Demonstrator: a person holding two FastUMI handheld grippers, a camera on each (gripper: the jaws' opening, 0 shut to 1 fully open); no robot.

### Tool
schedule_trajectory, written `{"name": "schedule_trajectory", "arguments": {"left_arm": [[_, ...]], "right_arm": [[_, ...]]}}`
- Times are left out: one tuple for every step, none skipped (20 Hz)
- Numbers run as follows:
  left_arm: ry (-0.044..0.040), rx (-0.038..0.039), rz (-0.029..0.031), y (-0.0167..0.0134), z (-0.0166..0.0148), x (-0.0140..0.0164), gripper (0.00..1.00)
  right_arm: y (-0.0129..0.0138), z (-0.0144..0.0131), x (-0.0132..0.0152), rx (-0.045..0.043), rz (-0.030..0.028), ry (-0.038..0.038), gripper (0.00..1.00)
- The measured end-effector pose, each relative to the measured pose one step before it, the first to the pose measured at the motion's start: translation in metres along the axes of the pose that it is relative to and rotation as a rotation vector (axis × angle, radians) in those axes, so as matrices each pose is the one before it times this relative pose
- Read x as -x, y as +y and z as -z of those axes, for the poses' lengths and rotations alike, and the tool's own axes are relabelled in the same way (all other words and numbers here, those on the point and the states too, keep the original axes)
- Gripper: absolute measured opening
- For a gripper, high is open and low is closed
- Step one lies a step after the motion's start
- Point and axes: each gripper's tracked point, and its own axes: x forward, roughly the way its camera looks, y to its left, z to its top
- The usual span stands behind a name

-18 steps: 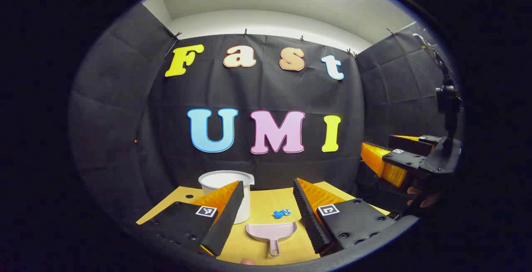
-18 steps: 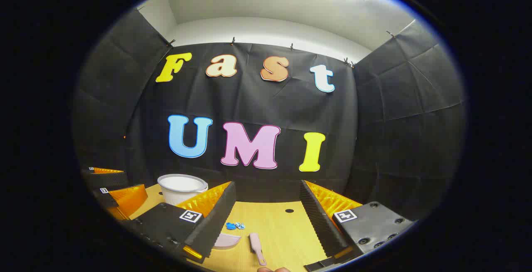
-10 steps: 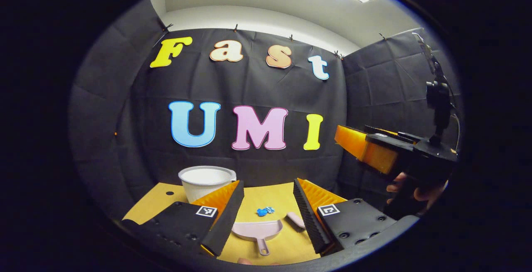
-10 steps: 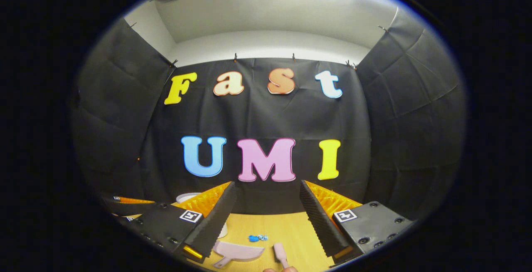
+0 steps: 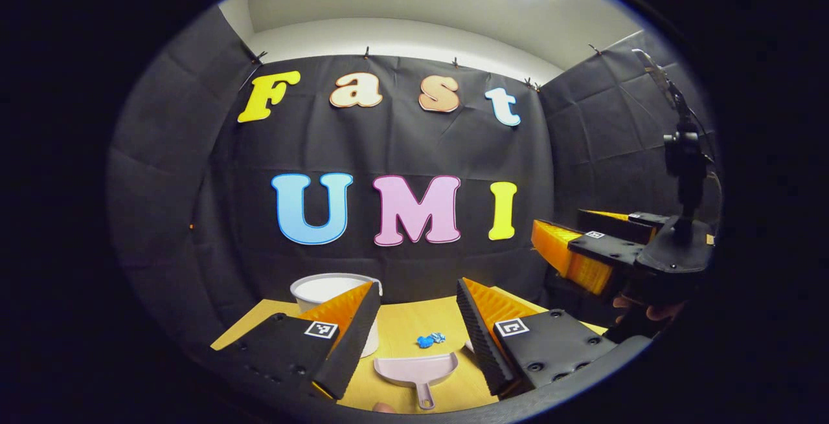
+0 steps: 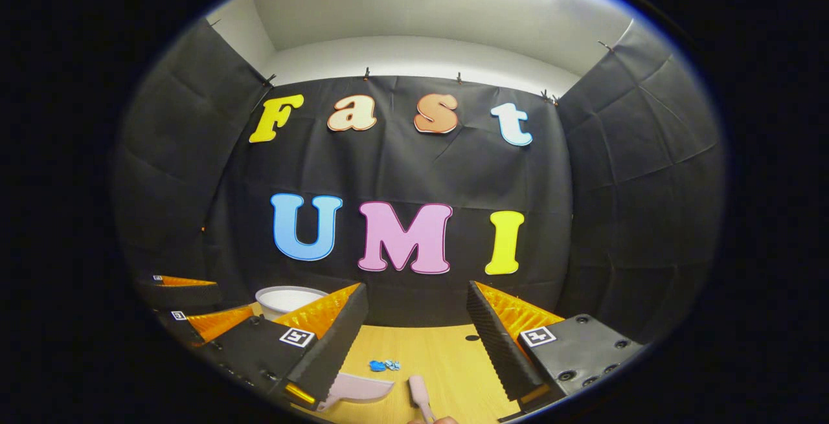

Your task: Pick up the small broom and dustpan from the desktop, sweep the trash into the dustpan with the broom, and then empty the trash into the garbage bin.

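Both cams ride above the desk (image 5: 401, 333), facing the back wall, well back from it. Left gripper view sits left, catching the right tool (image 5: 583, 243) at its right edge. Shared: bin (image 5: 324, 288) (image 6: 285, 298), dustpan (image 5: 418, 369) (image 6: 359, 386), blue trash (image 5: 430, 340) (image 6: 383, 365).

The right gripper (image 5: 570, 249) has dipped lower since half a second ago — its fingers level again.

Smooth pink plastic dustpan (image 5: 417, 370) lies on a matt wood-look desktop (image 5: 401, 330) beside a glossy white bin (image 5: 324, 294).
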Motion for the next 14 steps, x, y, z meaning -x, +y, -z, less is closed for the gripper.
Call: {"name": "schedule_trajectory", "arguments": {"left_arm": [[0.00915, 0.01445, -0.01665, 0.00216, 0.00062, -0.00383, 0.71], [0.00437, 0.01685, -0.0133, 0.00194, 0.00051, -0.004, 0.71], [0.00044, 0.02803, 0.00165, -0.00065, -0.00097, -0.00374, 0.71], [0.0068, 0.03706, 0.00589, -0.00276, 0.00212, -0.00449, 0.71], [0.00747, 0.02422, -0.00768, 0.00045, 0.0009, -0.00319, 0.71], [0.00831, 0.01454, -0.01152, 0.00162, 0.00231, -0.0041, 0.71], [0.00909, 0.00289, -0.00935, 0.00041, 0.00061, -0.00332, 0.71], [0.00948, -0.00229, -0.01041, -0.00006, 0.00337, -0.00281, 0.71], [0.01622, 0.00453, 0.00341, -0.00109, 0.00357, -0.00219, 0.71], [0.01642, 0.02252, 0.03896, -0.0089, 0.00528, -0.00125, 0.71], [0.00282, 0.02548, 0.02773, -0.00623, 0.0009, -0.00021, 0.71], [0.00214, 0.02135, 0.00957, -0.00131, 0.00194, -0.00091, 0.71], [0.00941, 0.00445, -0.00369, 0.00055, 0.00102, -0.00225, 0.71], [0.01069, -0.01225, -0.01157, 0.00117, 0.00455, -0.00225, 0.71]], "right_arm": [[0.00028, 0.00443, -0.00353, 0.00392, -0.0099, 0.00924, 0.96], [-0.00154, 0.00307, -0.00327, -0.00055, -0.00716, 0.00737, 0.96], [-0.00036, 0.00366, -0.00324, -0.00677, -0.00835, 0.00965, 0.99], [-0.0002, 0.00433, -0.00315, -0.01062, -0.01167, 0.01335, 0.99], [-0.00133, 0.00347, -0.00359, -0.00567, -0.0062, 0.00681, 0.96], [-0.0026, 0.00146, -0.00296, -0.00001, -0.00319, 0.00134, 0.96], [-0.00296, 0.00069, -0.00441, -0.00027, -0.00454, -0.0017, 0.96], [-0.00076, 0.00155, -0.00288, -0.00861, -0.01323, -0.00051, 0.96], [0.00023, 0.00499, -0.00307, -0.01381, -0.01331, 0.0078, 0.96], [-0.00239, 0.00789, -0.00248, -0.00906, -0.00733, 0.02256, 0.96], [-0.00413, 0.00726, -0.00195, -0.00115, -0.00089, 0.0192, 0.99], [-0.00437, 0.00543, -0.00135, 0.00261, 0.00095, 0.01568, 0.96], [-0.00388, 0.00412, -0.00231, 0.00166, -0.00043, 0.0106, 0.96], [-0.00293, 0.00321, -0.00176, -0.00128, -0.00187, 0.00888, 0.96]]}}
